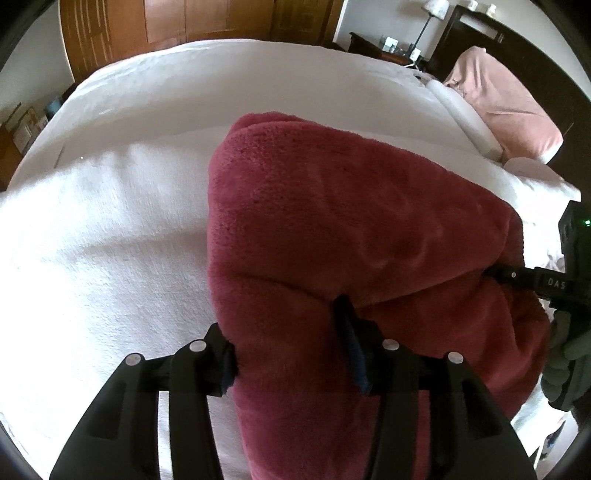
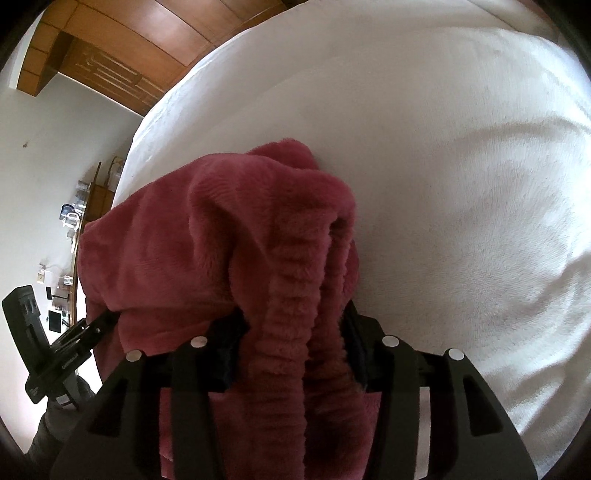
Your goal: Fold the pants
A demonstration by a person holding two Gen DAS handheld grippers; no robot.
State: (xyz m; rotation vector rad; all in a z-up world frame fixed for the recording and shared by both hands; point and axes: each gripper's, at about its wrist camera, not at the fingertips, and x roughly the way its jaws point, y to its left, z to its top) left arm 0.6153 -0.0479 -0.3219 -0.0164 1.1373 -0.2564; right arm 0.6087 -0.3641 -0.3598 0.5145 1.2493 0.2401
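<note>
Dark pink fleece pants (image 1: 332, 221) lie in a thick folded bundle on the white bed (image 1: 110, 240). My left gripper (image 1: 290, 350) is shut on the near edge of the bundle, and fabric fills the gap between its pads. At the right edge of the left wrist view, my right gripper (image 1: 496, 274) reaches into the same bundle, held by a gloved hand (image 1: 565, 354). In the right wrist view, my right gripper (image 2: 293, 347) is shut on the ribbed waistband (image 2: 291, 295) of the pants (image 2: 166, 251). My left gripper (image 2: 105, 319) shows at the lower left, at the fabric's edge.
The white bedspread (image 2: 461, 184) spreads wide on all sides of the pants. A pink pillow (image 1: 506, 107) leans at the headboard on the far right. A nightstand with a lamp (image 1: 432, 14) stands behind, and a wooden wardrobe (image 1: 184, 22) is beyond the bed.
</note>
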